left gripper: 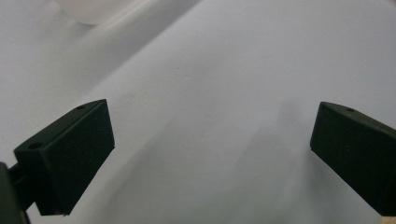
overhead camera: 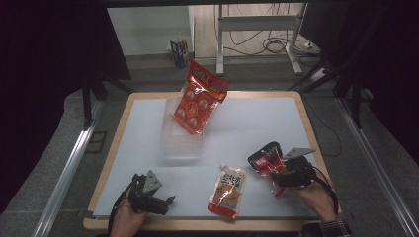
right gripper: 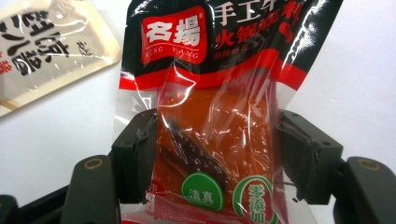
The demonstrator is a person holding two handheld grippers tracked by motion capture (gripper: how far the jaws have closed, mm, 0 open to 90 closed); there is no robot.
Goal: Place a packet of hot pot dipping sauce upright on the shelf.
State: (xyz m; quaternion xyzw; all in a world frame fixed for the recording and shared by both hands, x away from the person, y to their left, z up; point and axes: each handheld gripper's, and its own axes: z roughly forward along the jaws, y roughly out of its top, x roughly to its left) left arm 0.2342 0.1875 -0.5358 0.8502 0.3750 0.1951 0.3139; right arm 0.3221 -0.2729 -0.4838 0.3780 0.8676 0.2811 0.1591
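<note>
The red-and-black sauce packet (right gripper: 210,140) is pinched at its lower half between the jaws of the right tool (overhead camera: 289,174), near the desk's (overhead camera: 257,123) right front edge. Three packets are counted: this one, a beige pouch (overhead camera: 228,190) flat just beside it, and a large orange bag (overhead camera: 198,98) leaning in one clear tray (overhead camera: 180,143). Its long axis runs away from the tool, label end outward. The left tool (overhead camera: 163,201) is seen spread wide and empty.
</note>
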